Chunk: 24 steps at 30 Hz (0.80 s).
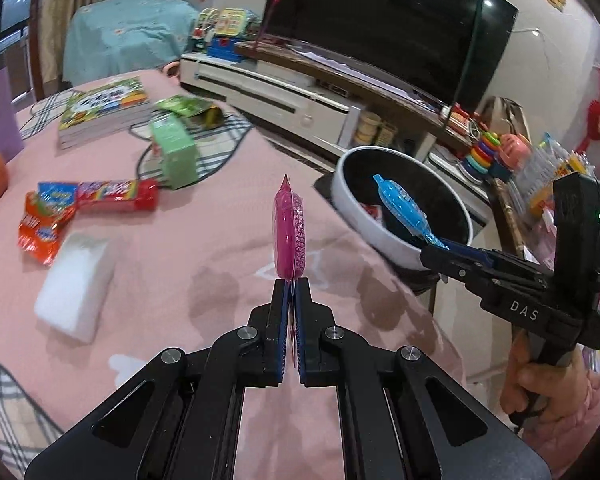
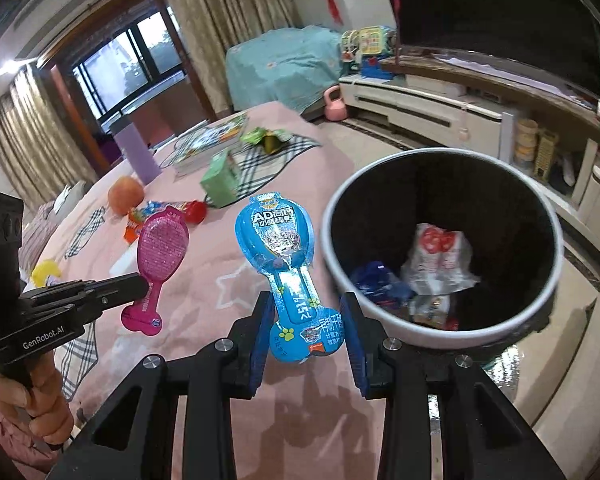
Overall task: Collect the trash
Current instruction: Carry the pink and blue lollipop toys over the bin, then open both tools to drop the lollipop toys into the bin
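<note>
Blue plastic, a bone-shaped snack pack [image 2: 282,256], sits between the fingers of the right claw [image 2: 306,334], its long axis running straight out along them. In the right wrist view the jaws look spread beside the pack's rounded lower end, with a gap on the right side, so I cannot tell whether they pinch it or it is slipping free. In the left wrist view the pack hangs over the near rim of the bin [image 1: 356,216]. From the right claw the bin [image 2: 336,248] lies just to the right and a little ahead, its mouth in the centre right of that frame.

Inside the bin lie a white crumpled wrapper with red print [image 2: 440,260], a dark blue wrapper [image 2: 374,284] and more scraps at the bottom.

The left claw [image 1: 291,280] is pressed together on the stem of a pink pack [image 1: 290,232], held edge-on and upright over the pink worktop [image 1: 180,280]. The bin lies to its upper right, farther than from the right claw, so the blue pack likely goes in first.

More wrappers [image 1: 48,216] and a red tube [image 1: 118,196] lie at the left of the worktop.
</note>
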Each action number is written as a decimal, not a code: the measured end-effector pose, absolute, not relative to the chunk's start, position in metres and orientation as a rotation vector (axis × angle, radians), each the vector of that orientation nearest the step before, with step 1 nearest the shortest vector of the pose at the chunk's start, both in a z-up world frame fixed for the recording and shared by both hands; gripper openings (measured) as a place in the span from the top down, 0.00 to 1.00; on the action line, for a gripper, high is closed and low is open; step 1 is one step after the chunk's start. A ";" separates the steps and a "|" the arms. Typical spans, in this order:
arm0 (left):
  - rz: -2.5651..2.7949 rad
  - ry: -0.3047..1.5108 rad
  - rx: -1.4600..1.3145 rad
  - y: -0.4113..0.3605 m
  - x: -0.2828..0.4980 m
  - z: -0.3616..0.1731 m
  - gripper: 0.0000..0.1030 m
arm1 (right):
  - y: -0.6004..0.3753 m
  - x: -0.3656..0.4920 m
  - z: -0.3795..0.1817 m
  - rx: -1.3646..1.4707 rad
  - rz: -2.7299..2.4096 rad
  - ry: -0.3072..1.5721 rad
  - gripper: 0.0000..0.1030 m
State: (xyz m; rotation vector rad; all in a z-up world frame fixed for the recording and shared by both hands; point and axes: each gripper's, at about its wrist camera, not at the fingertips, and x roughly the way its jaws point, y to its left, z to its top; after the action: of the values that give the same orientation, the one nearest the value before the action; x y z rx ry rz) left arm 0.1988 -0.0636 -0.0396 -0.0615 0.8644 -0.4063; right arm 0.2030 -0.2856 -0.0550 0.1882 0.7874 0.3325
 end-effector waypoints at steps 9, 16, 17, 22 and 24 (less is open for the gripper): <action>-0.472 0.866 -0.023 -0.100 0.213 -0.032 0.97 | -0.324 0.203 -0.050 0.212 0.260 0.775 0.66; -0.509 0.873 0.008 -0.129 0.224 -0.028 0.97 | -0.343 0.208 -0.050 0.213 0.220 0.772 0.66; -0.514 0.874 0.013 -0.131 0.226 -0.027 0.97 | -0.345 0.209 -0.050 0.214 0.217 0.772 0.66; -0.531 0.882 0.041 -0.149 0.234 -0.026 0.97 | -0.356 0.215 -0.047 0.218 0.199 0.766 0.66; -0.539 0.888 0.045 -0.155 0.238 -0.026 0.97 | -0.360 0.218 -0.047 0.216 0.194 0.768 0.66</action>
State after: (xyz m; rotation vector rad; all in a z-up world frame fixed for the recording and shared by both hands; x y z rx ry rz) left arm 0.2376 -0.1554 -0.0256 0.0445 0.8884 -0.5388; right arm 0.2182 -0.3598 -0.0466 0.2163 0.7676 0.1940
